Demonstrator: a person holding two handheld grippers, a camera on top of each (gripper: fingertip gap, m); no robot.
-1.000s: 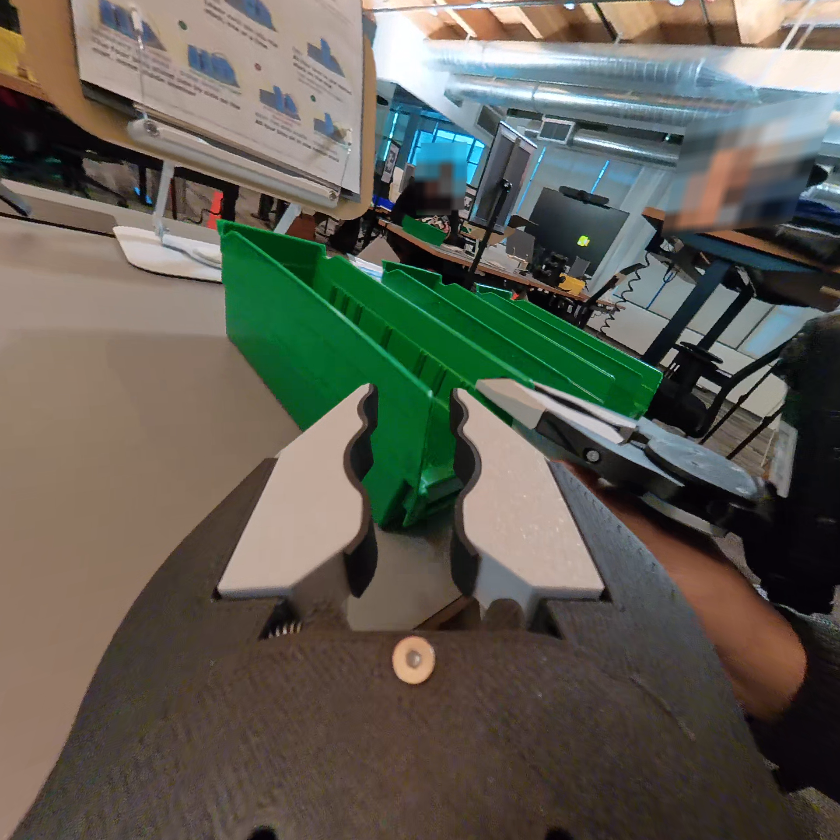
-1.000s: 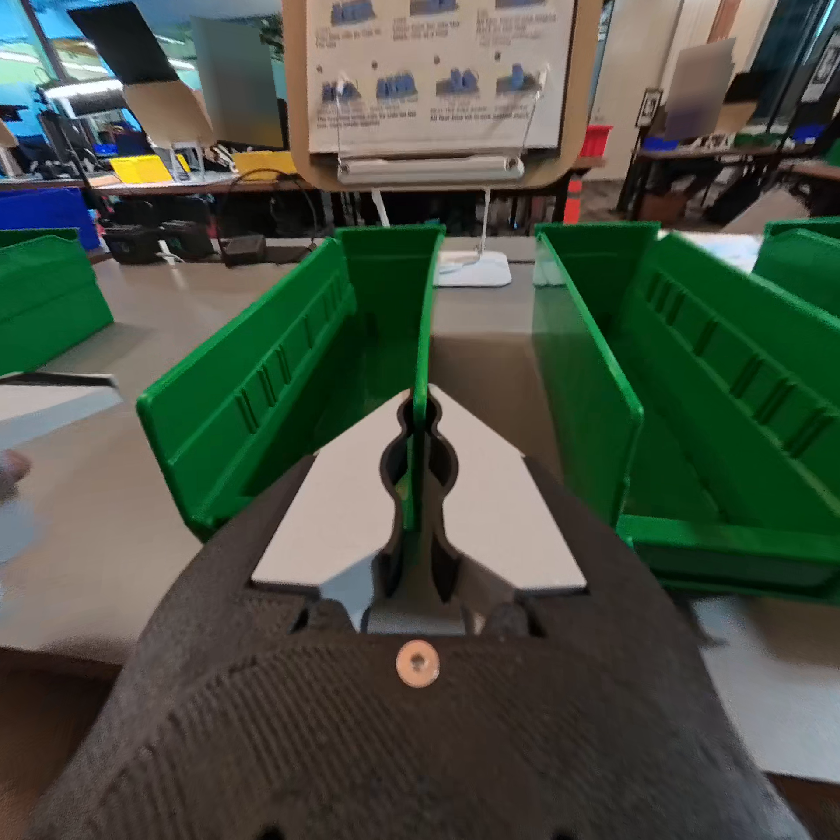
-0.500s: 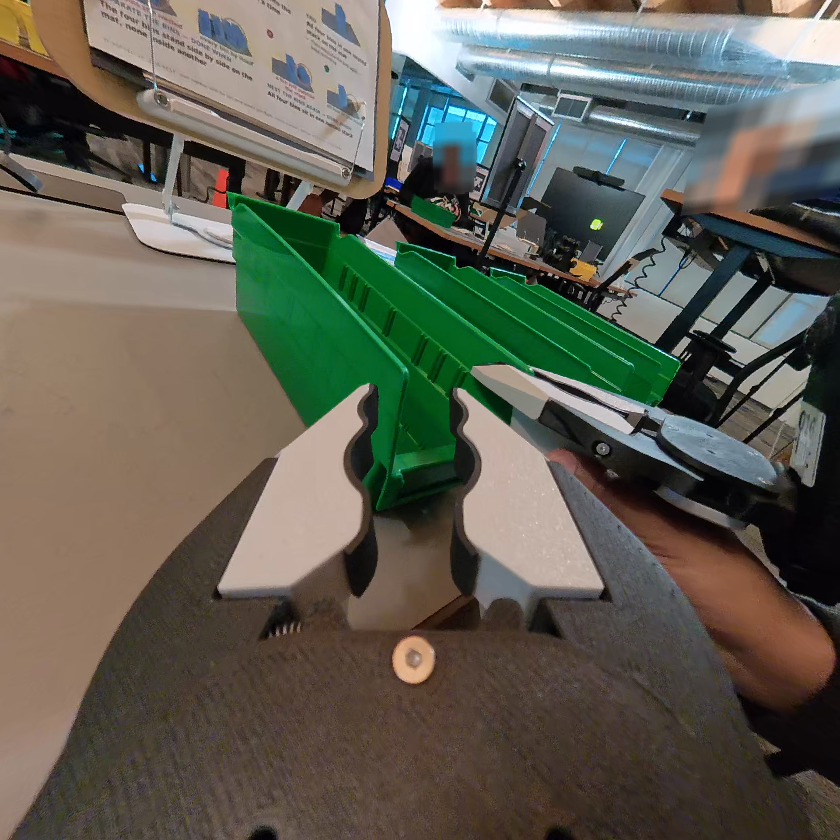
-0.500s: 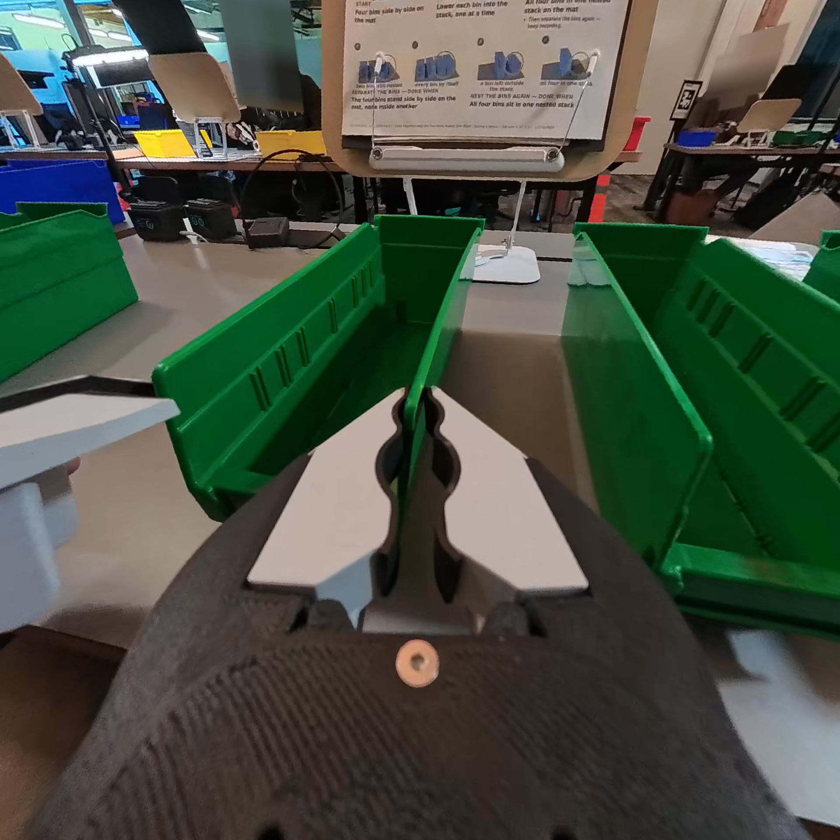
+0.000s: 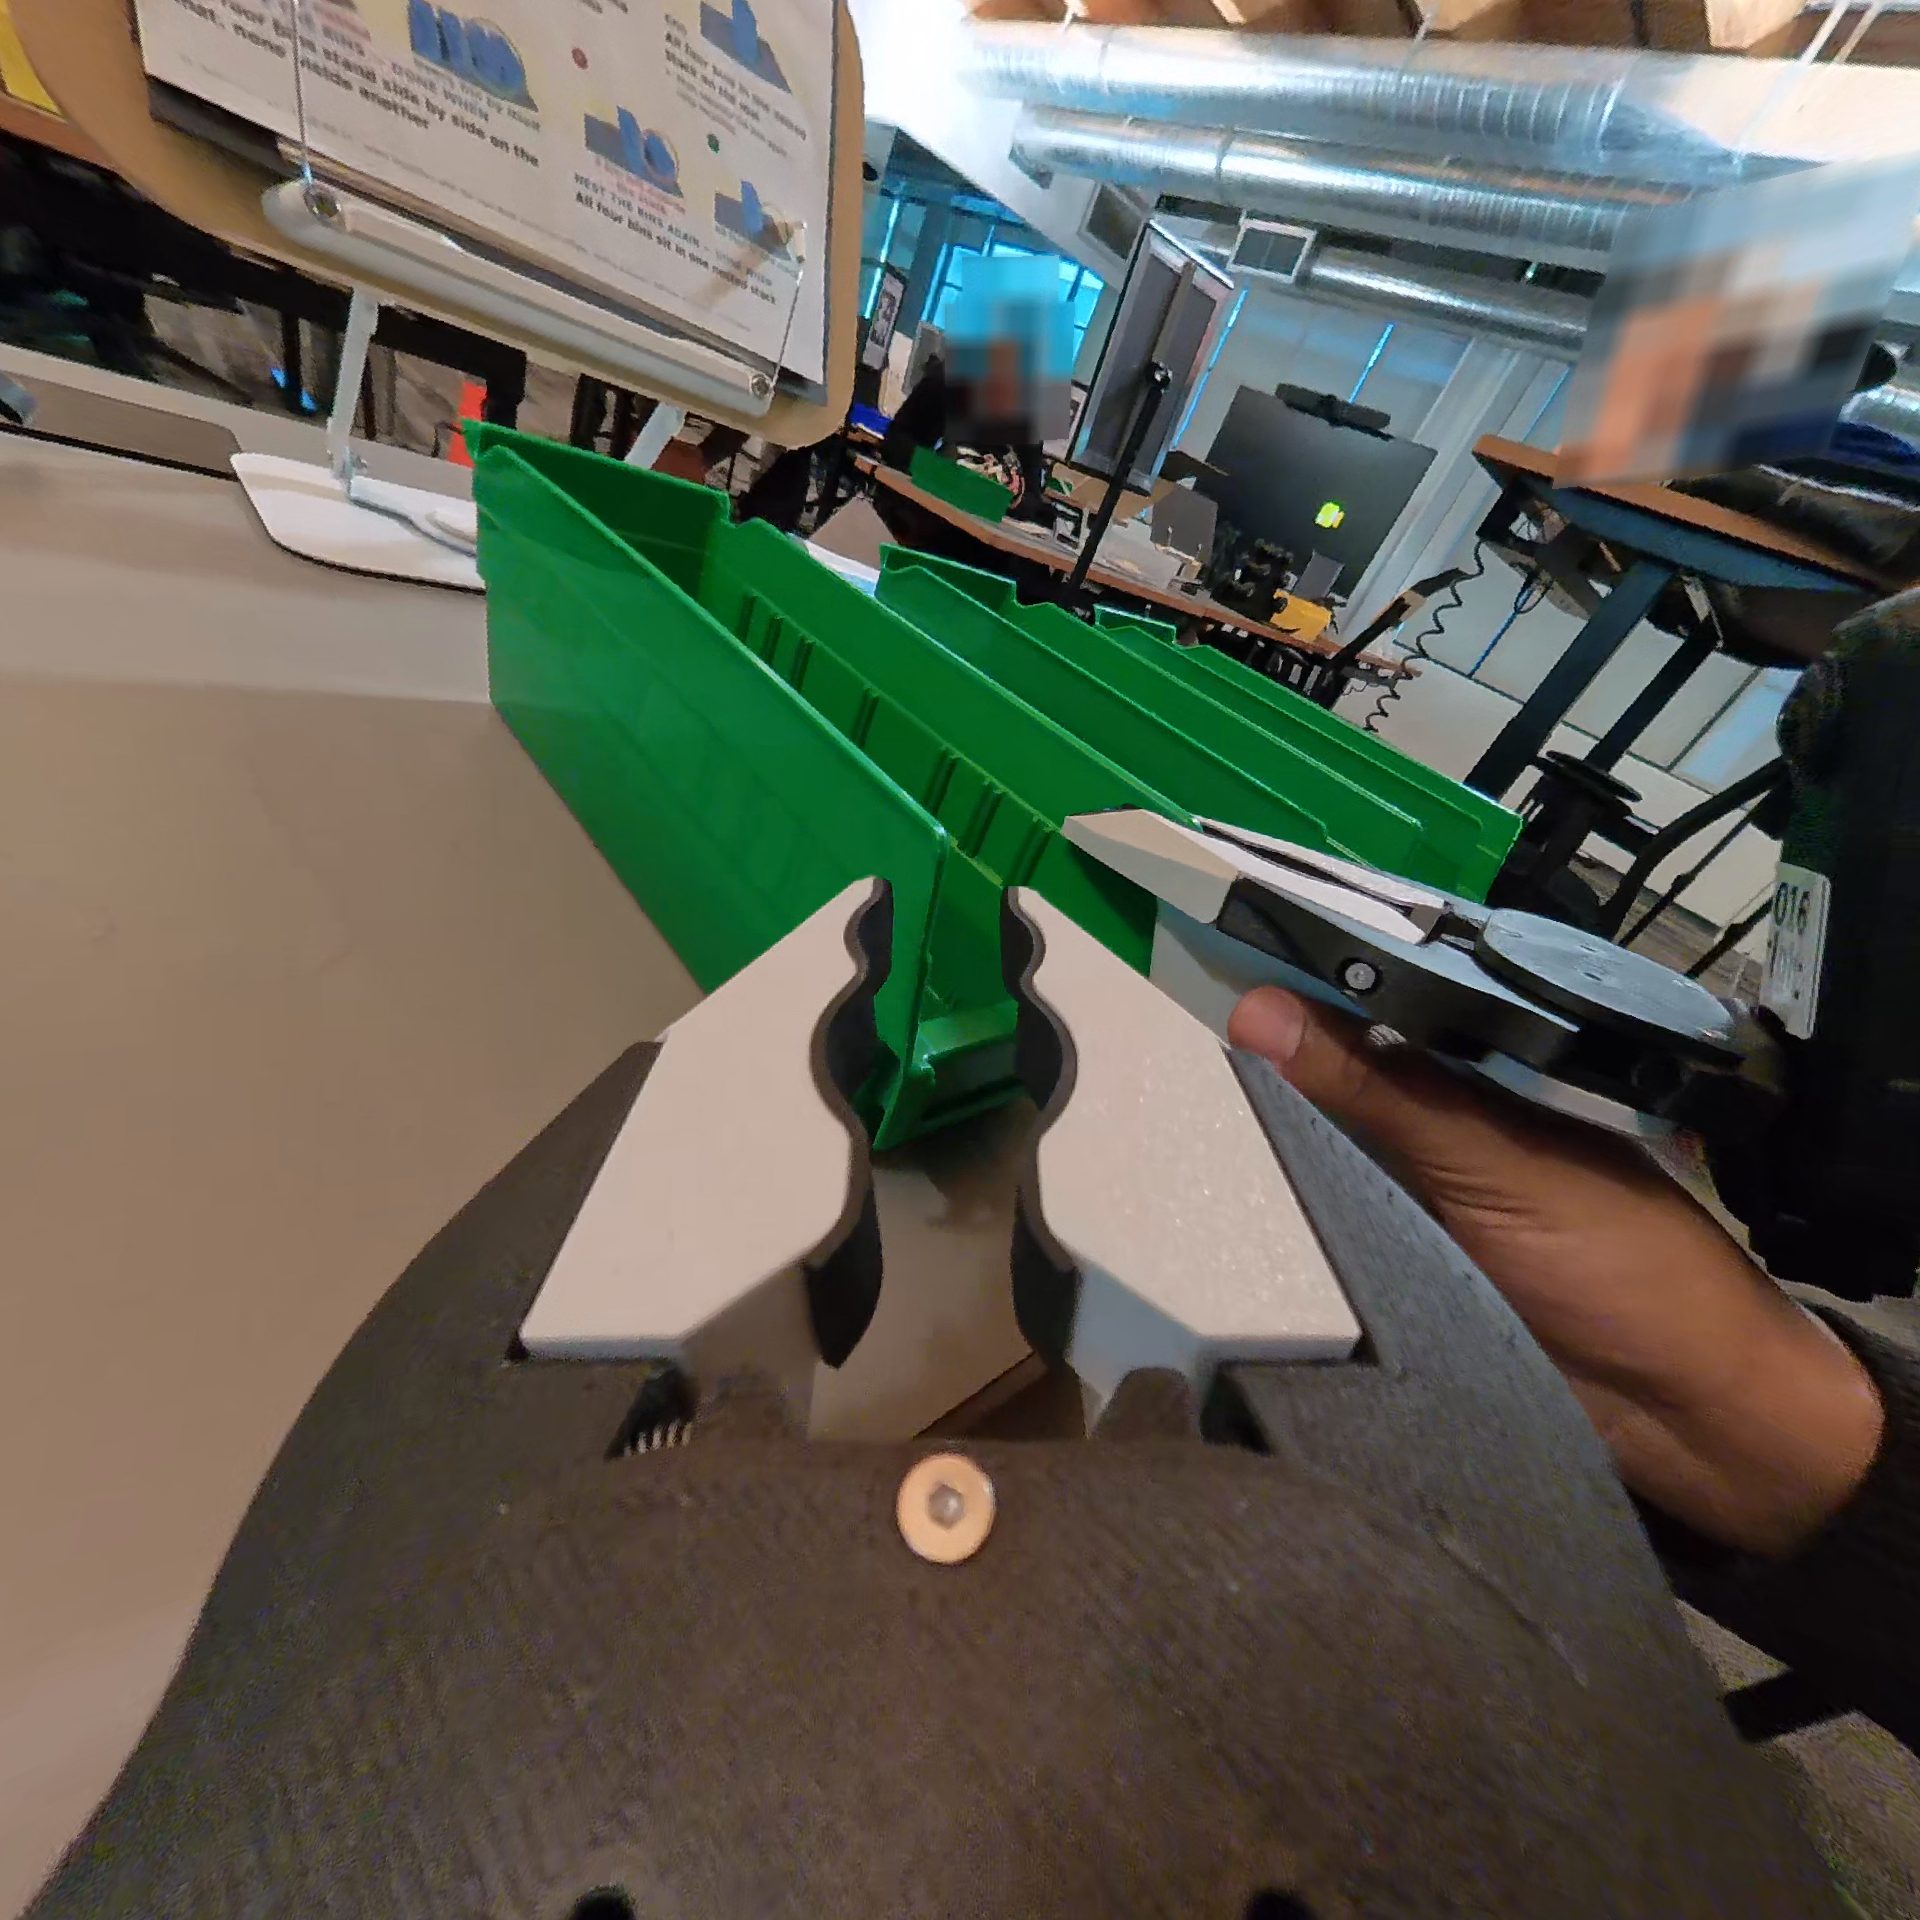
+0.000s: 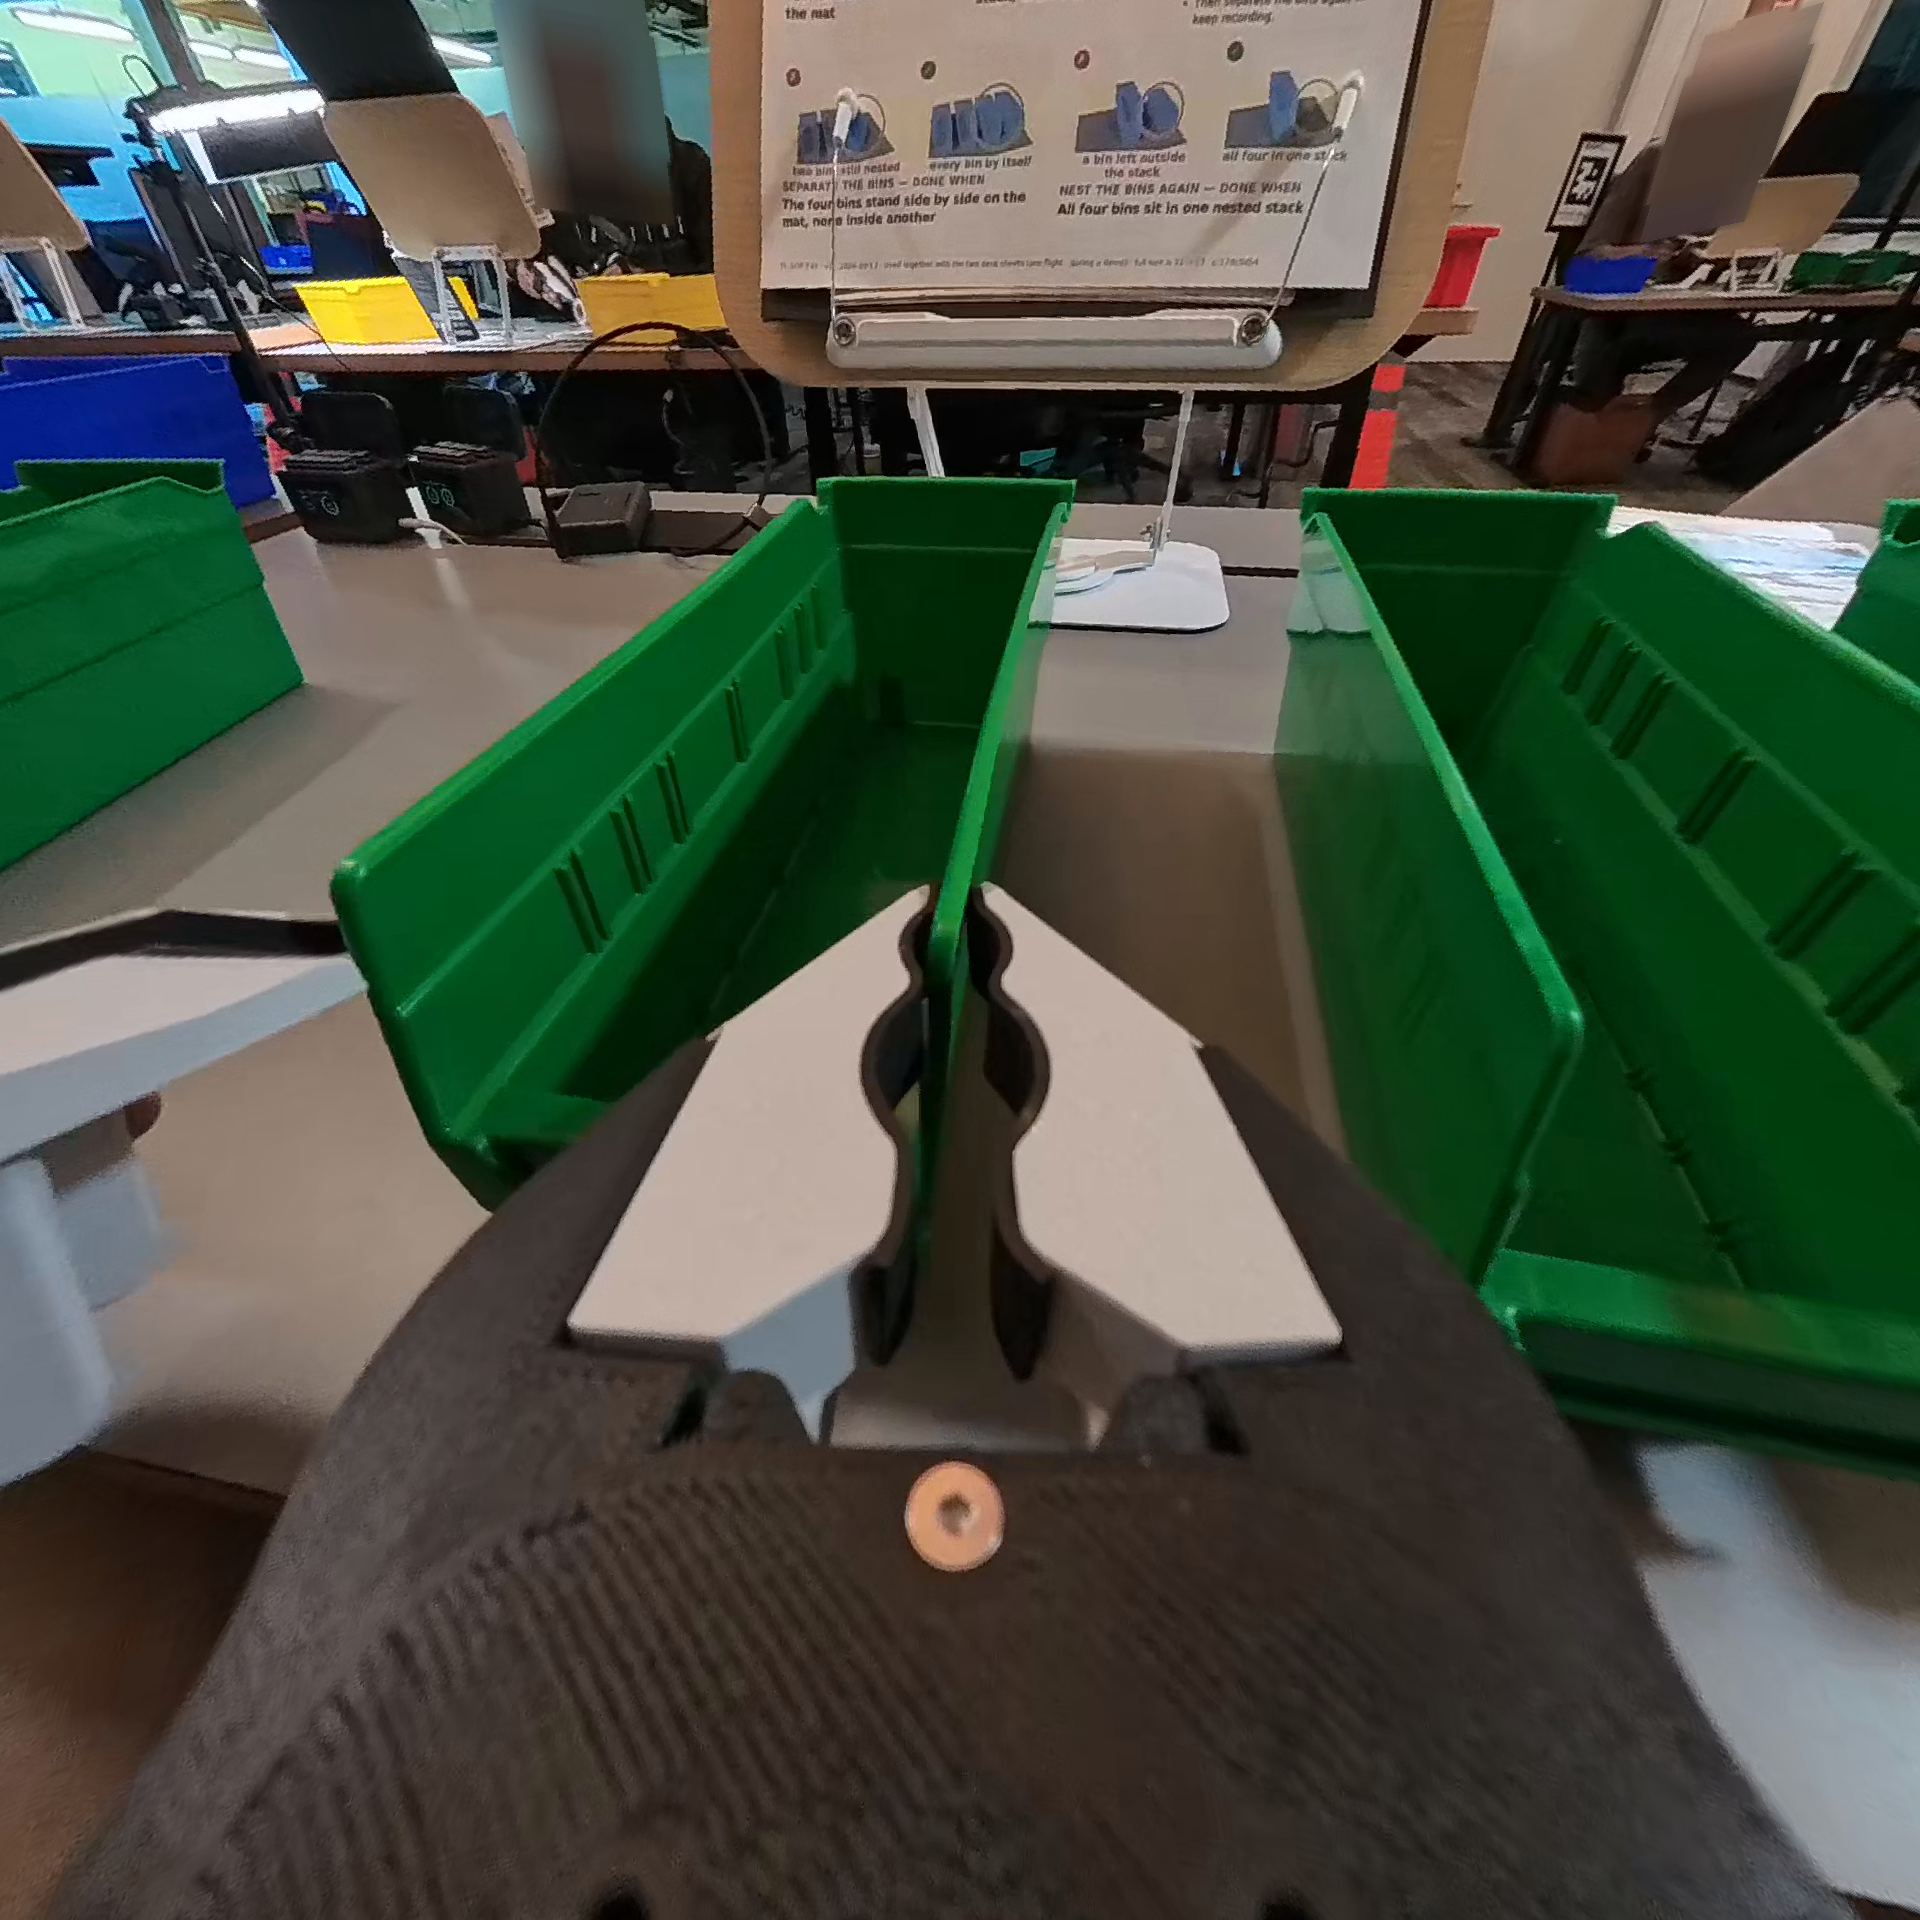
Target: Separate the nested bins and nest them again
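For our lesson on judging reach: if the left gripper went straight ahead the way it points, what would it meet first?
Probably the near left corner of the green bin: the open left gripper already straddles that side wall, so pushing on would slide the wall deeper between its fingers. Depth is uncertain.

The bins [image 6: 665, 862] are showing a glossy solid green, with raised ribs along their inner walls. The right hand-held gripper [image 6: 954, 914] is showing pale grey fingers [image 6: 790, 1143] on a textured black body. The counter [image 6: 1132, 800] is looking plain grey-beige.

Open-plan lab/workshop: exposed ducts [image 5: 1351, 135], monitors [image 5: 1314, 499], worktables [image 6: 468, 348].
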